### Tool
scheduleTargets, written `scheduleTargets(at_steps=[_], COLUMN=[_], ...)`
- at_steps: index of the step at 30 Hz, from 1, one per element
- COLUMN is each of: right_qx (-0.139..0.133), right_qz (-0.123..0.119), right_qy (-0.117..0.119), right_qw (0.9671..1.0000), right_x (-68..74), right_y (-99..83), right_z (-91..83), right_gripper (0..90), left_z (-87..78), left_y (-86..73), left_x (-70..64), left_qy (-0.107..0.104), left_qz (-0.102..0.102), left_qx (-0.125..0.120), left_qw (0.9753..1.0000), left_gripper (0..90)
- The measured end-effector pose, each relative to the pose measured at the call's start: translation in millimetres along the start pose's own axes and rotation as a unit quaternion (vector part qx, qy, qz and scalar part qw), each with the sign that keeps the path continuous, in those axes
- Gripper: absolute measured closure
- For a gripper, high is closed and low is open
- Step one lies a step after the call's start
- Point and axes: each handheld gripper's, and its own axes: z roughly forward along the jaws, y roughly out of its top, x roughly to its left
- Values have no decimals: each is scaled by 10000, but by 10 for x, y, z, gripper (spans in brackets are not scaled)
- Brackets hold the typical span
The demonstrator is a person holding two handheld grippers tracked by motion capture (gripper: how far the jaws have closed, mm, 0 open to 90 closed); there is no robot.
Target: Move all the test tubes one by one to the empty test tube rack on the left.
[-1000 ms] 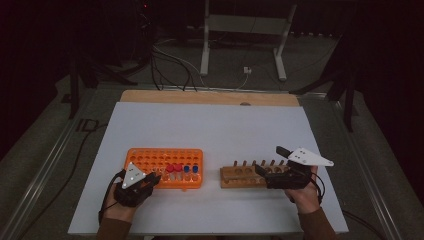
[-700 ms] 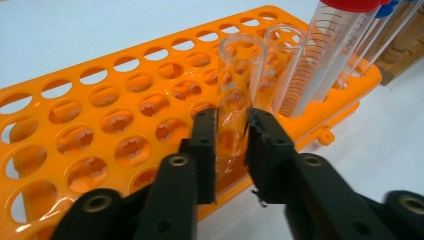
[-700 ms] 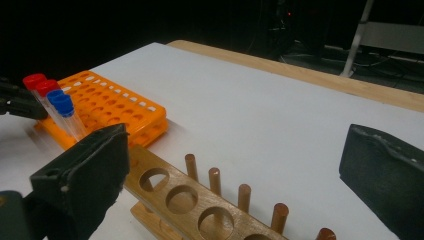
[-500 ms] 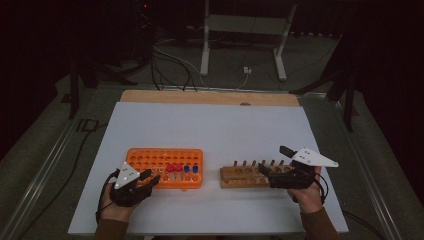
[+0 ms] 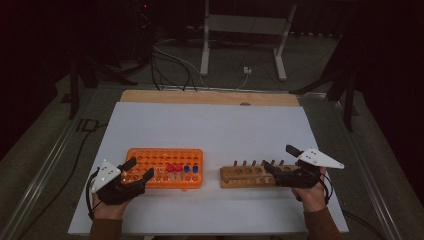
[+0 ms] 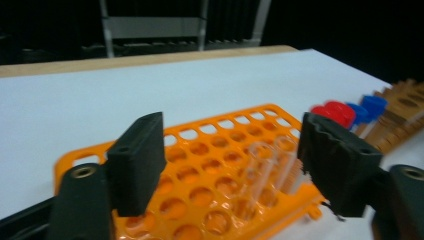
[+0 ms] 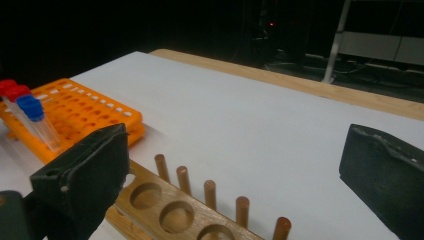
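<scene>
An orange tube rack [image 5: 150,159] lies front left on the white table, with red-capped tubes [image 5: 174,168] and blue-capped tubes [image 5: 190,169] standing in its right part. My left gripper [image 5: 140,168] is open at the rack's left front corner. In the left gripper view its jaws stand wide apart over the orange rack [image 6: 210,170], with clear uncapped tubes [image 6: 260,165] between them. A wooden peg rack [image 5: 247,176] lies front right. My right gripper [image 5: 279,158] is open at its right end, over the wooden rack [image 7: 170,205].
The white sheet [image 5: 210,125] covers most of the table, with a wooden strip [image 5: 210,97] along the far edge. Beyond it are cables and a metal stand [image 5: 245,30] on the dark floor. The orange rack [image 7: 85,110] lies left of the wooden one.
My left gripper has drifted left along the orange rack's front. My right gripper has shifted slightly right toward the wooden rack's end. Both stay open.
</scene>
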Motion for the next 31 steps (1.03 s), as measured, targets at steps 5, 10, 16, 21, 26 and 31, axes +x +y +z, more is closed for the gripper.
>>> scheduleTargets(at_steps=[5, 10, 16, 21, 26, 31], right_qx=[-36, -82, -96, -117, -103, -97], right_qz=[-43, -12, 14, 98, 138, 179], right_qy=[-56, -117, -284, -386, -443, -463], right_qw=[10000, 9999, 9995, 9991, 9989, 9987], right_x=[-9, -52, -127, -189, -221, -233], right_y=[-30, -50, -90, -131, -174, -191], right_z=[-8, -28, -71, -97, -85, -76], right_gripper=[0, 0, 0, 0, 0, 0], left_z=[-17, -21, -20, 7, 31, 33], left_y=[51, 79, 90, 87, 75, 59], left_x=[56, 87, 112, 99, 104, 118], left_qy=[267, 417, 510, 511, 550, 588], left_qz=[-208, -339, -421, -349, -341, -357], left_qx=[-236, -366, -418, -372, -321, -296], left_qw=[9992, 9979, 9969, 9974, 9974, 9972], left_gripper=[168, 76, 7, 6, 6, 6])
